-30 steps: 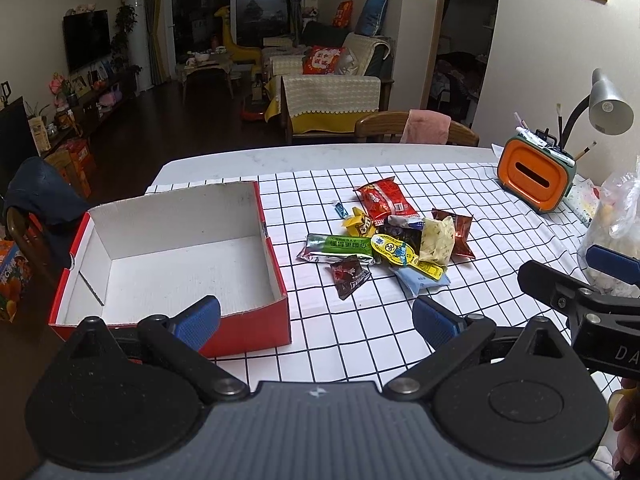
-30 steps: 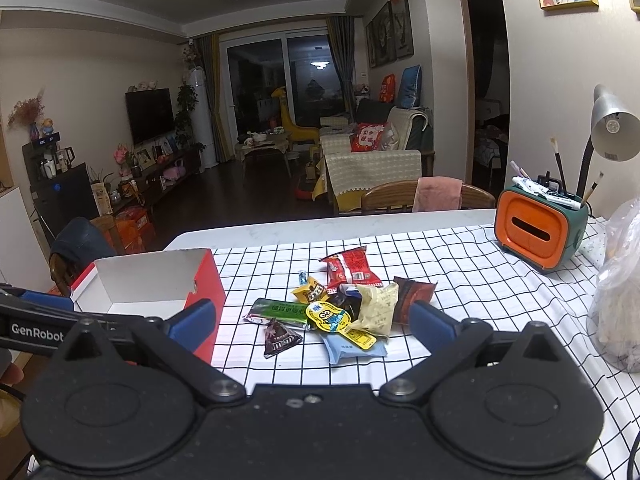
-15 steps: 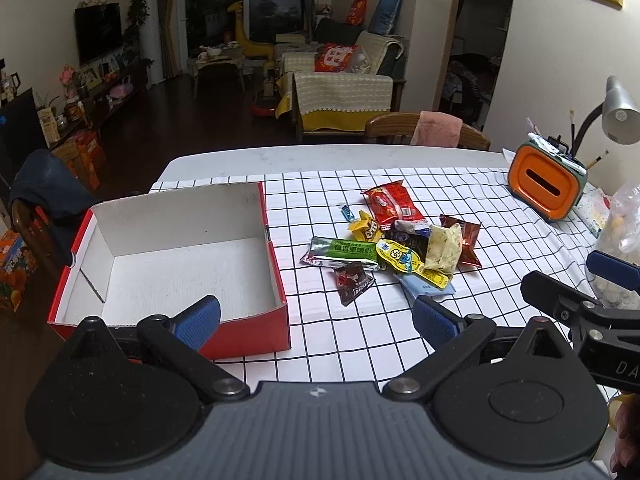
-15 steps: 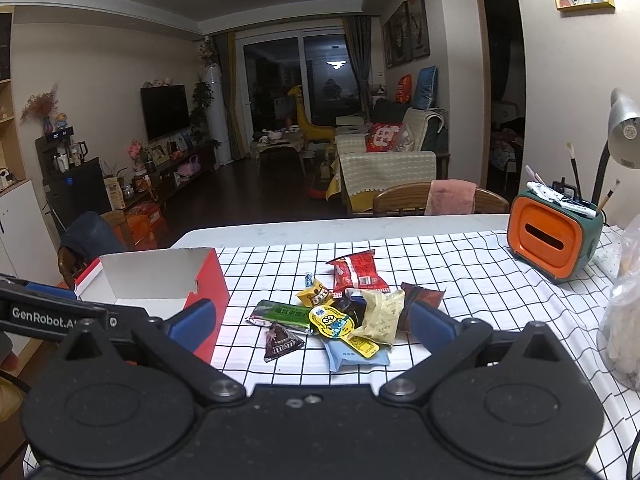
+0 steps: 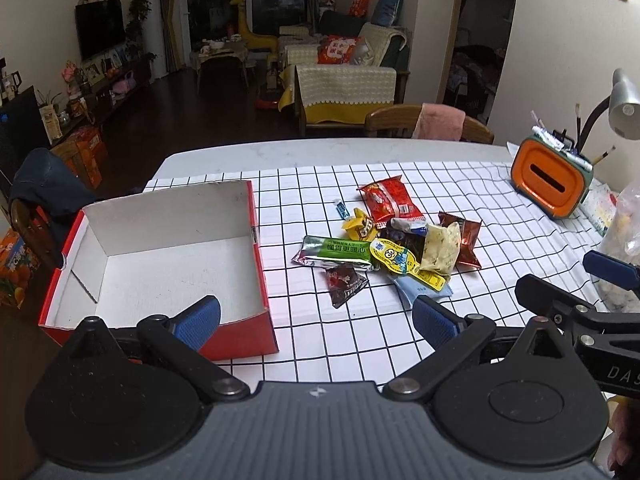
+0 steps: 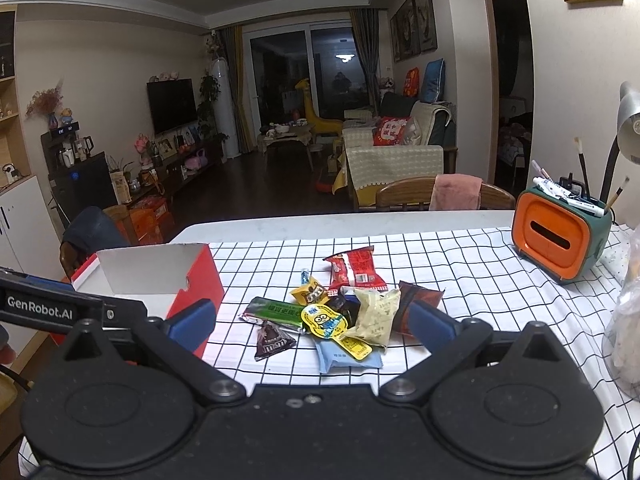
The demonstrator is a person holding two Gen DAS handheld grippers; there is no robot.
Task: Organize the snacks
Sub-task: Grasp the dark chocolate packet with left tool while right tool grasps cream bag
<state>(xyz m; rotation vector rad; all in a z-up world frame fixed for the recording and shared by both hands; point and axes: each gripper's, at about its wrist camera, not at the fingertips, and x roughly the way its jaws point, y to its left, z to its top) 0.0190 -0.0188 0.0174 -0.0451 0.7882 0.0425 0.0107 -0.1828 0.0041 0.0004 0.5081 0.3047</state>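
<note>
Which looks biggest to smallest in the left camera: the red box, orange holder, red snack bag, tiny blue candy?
1. red box
2. orange holder
3. red snack bag
4. blue candy

The box sits nearest, which exaggerates it.

Snack pile [image 5: 394, 242] lies right of the box [image 5: 160, 256] on the tablecloth [image 5: 500, 208]

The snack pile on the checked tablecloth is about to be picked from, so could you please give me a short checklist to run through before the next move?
1. Red cardboard box with white inside open, nothing in it: ok.
2. Left tongs open, holding nothing: ok.
3. Right tongs open, holding nothing: ok.
4. Small dark brown triangular packet lies at the pile's near edge, nothing lying on it: ok.
5. Yellow cartoon-face packet overlaps its neighbours; clean single pick: not ok.
6. Packets' weight: cannot tell.
</note>
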